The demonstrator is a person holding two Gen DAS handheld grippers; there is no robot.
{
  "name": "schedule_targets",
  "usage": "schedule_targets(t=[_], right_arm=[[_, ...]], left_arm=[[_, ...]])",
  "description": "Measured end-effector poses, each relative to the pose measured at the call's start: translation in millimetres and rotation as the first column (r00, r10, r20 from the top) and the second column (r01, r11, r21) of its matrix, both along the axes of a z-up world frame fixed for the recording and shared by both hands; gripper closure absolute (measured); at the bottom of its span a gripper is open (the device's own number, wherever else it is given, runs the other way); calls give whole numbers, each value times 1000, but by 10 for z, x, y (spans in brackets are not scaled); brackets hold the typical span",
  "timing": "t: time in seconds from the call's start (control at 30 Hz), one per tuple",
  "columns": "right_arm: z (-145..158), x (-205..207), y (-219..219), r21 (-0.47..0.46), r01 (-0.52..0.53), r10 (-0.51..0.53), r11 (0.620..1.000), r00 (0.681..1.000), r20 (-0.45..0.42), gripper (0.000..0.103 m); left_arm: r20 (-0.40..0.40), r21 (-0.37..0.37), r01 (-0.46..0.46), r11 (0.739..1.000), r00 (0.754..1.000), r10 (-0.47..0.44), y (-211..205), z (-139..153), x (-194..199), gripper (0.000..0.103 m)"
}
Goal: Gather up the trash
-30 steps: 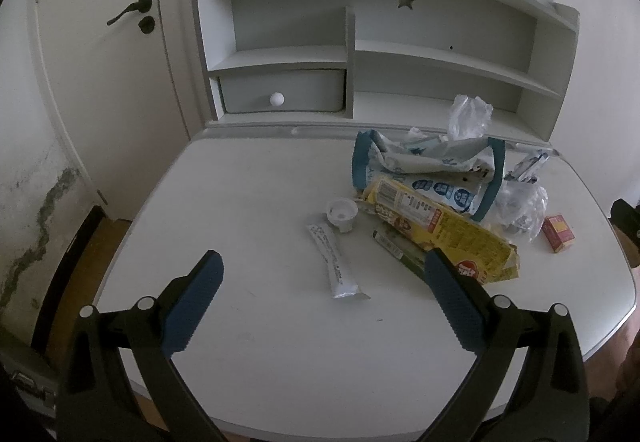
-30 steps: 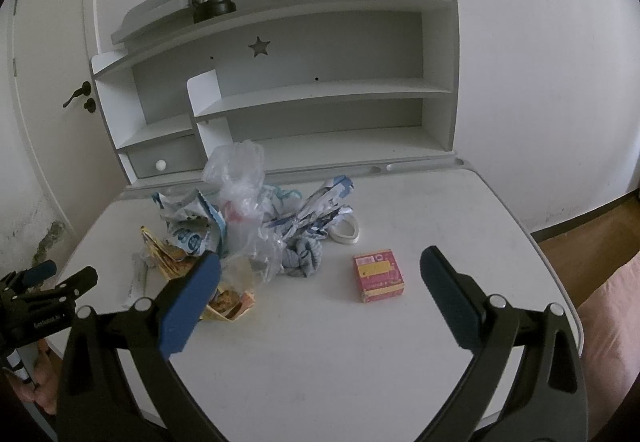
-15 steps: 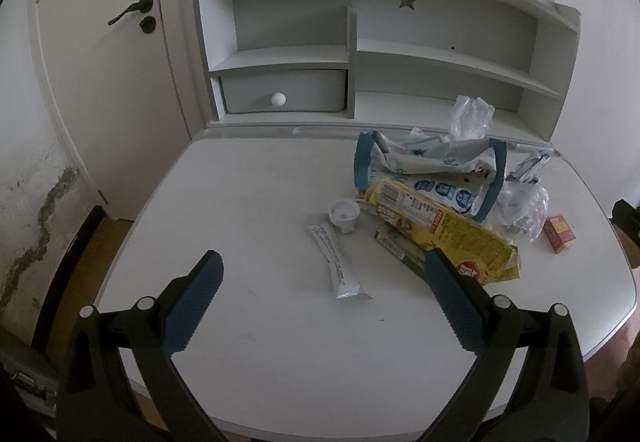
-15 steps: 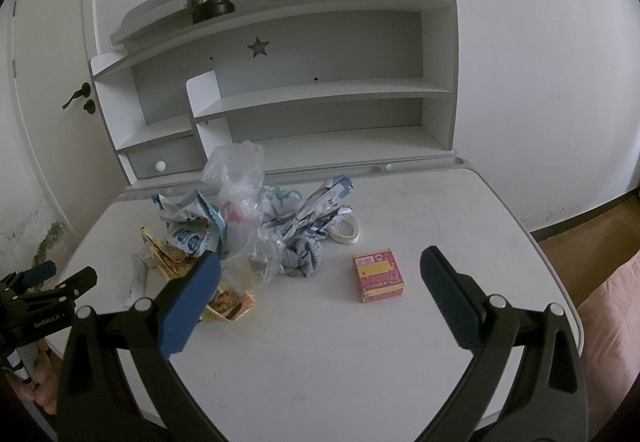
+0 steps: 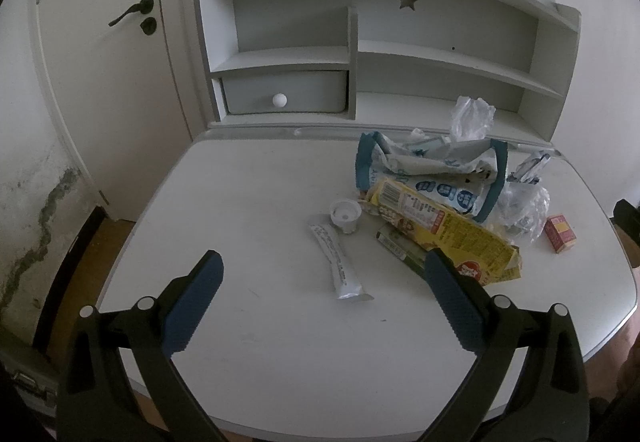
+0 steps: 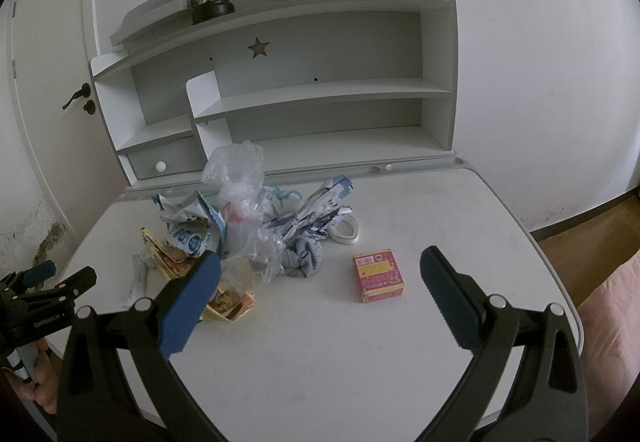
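Right wrist view: the right gripper (image 6: 320, 274), its blue-padded jaws spread wide and holding nothing, hangs above a white rounded desk (image 6: 320, 362) and faces a heap of litter. Straight ahead, framed between the two jaws and closest to this gripper, lies a small red and yellow cardboard box (image 6: 378, 279), flat on the desk, apart from the heap. To its left sit a crumpled clear plastic bag (image 6: 244, 210), a blue and white printed wrapper (image 6: 188, 230) and a torn yellow snack packet (image 6: 224, 302). In the left wrist view, the left gripper (image 5: 322, 276), also wide open and empty, hovers over the desk's near left part. Just ahead of it lies a white squeezed tube (image 5: 338, 262), its long axis running away from the gripper, with a white round cap (image 5: 345, 214) beside the far end. The box looks the right gripper's easiest first pick; the tube suits the left.
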State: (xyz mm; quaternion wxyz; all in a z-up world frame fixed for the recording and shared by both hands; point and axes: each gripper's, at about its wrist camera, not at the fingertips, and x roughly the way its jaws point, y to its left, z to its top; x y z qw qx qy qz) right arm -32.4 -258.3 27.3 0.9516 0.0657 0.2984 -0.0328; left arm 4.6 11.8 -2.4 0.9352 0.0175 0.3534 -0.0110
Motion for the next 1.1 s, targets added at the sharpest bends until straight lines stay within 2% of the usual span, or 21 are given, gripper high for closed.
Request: schedule_targets(t=[0.3, 0.43, 0.57, 0.67, 0.8, 0.9, 0.97, 1.03, 1.07, 1.1], right_arm=[[-33, 12, 3, -7, -14, 14, 1000, 1000, -4, 7], [-112, 41, 37, -41, -43, 42, 998, 999, -21, 7], [-219, 90, -37, 7, -63, 63, 998, 997, -32, 7], [-310, 151, -120, 30, -58, 59, 998, 996, -60, 7], [-391, 207, -255, 57, -30, 35, 998, 995, -90, 7], [-403, 203, -373, 69, -6, 13, 998, 995, -95, 7], [-427, 211, -438, 61, 5, 1, 998, 995, -99, 7], [-466, 241, -496, 47, 20, -14, 999, 993, -117, 7], [-497, 274, -510, 36, 23, -18, 999, 992, -128, 7], [-522, 312, -528, 23, 24, -21, 999, 990, -142, 7]], left_arm=[[-24, 16, -19, 1000, 1000, 20, 98, -53, 82, 5], [-104, 15, -36, 999, 994, 37, 200, -239, 243, 5], [-205, 3, -27, 1000, 978, 27, 210, -465, 470, 5], [-244, -3, -34, 999, 969, 33, 179, -558, 633, 5], [-230, 75, -40, 996, 972, 56, 95, -609, 790, 5], [-220, 104, -42, 994, 973, 64, 96, -651, 800, 5], [-212, 136, -40, 990, 975, 68, 99, -676, 800, 15], [-216, 139, -30, 990, 975, 59, 101, -693, 807, 51], [-209, 115, -25, 993, 977, 48, 118, -682, 788, 62], [-213, 113, -32, 993, 976, 55, 124, -685, 782, 80]])
